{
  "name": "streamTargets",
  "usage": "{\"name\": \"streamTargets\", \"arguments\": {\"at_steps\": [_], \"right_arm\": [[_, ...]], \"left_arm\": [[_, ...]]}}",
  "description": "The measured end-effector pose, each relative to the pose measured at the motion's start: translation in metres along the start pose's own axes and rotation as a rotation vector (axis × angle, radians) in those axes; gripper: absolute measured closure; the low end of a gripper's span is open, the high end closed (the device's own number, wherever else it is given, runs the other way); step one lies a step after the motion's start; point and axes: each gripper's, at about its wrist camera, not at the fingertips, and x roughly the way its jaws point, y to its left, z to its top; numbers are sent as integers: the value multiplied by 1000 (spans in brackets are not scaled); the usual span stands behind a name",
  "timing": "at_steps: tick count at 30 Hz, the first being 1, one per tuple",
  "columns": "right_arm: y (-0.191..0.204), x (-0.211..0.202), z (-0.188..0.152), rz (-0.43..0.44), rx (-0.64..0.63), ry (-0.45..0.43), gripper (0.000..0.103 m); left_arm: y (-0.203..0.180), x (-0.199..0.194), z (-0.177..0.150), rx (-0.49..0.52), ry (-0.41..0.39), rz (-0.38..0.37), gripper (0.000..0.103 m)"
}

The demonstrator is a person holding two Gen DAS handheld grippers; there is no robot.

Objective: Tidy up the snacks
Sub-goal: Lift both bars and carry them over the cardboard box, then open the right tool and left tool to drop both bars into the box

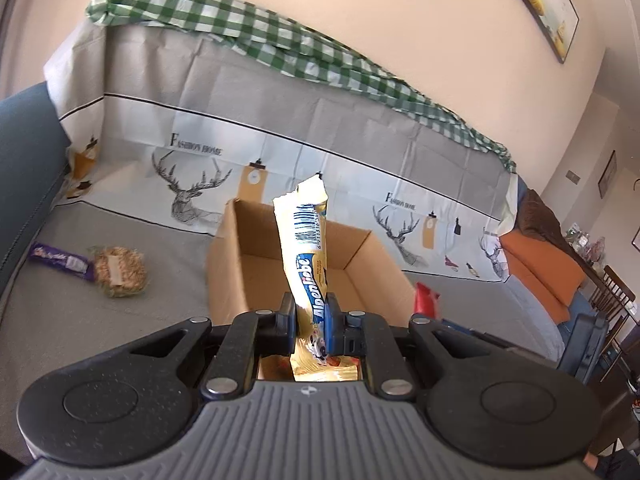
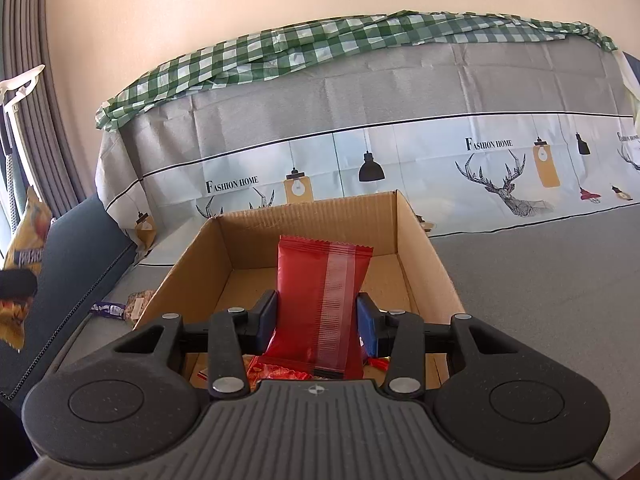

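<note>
Alpenliebe candy stick pack (image 1: 306, 256) pinched low between the left gripper (image 1: 311, 314) pads, upright above the cardboard box (image 1: 360, 256). Red snack pouch (image 2: 320, 304) clamped across its width by the right gripper (image 2: 316, 320), also over the box. Risks: tall pack pivoting out of the low pinch; glossy pouch slipping; a drop landing outside the rim. Box contents: a few red-orange wrappers (image 2: 276, 372) near the front wall. Purple bar (image 1: 64, 262) and oat cake (image 1: 120, 272) outside on the grey cover (image 1: 80, 320).

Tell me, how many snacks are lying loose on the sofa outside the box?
2 in plain sight: a purple bar and a grain cake, side by side, left of the box. Others may be hidden behind the box or the tongs.
</note>
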Motion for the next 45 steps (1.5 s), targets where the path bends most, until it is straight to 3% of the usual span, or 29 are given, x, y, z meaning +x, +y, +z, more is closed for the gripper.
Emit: {"name": "streamTargets", "arguments": {"at_steps": [29,34,35,36,37,38,45], "right_arm": [[-3,-3,0,-13,3,-19,59],[0,1,-1,-65,11,-14,57],[1,1,-1,-100,17,-27,54],[2,0,-1,-143,25,-48,48],[3,-1,-1,-173,29,-63,32],[4,-2,-2,-183,24,-73,24],[-1,-3,-2,-151,32,-74,21]], "left_arm": [[-66,39,49,74,-59,-90,89],[-72,51,61,72,-76,-80,88],[-73,56,62,70,-61,-68,74],[-72,62,61,69,-37,-50,52],[-71,65,58,68,-25,-30,47],[-69,66,54,67,-24,-18,46],[-27,56,8,28,25,38,42]]}}
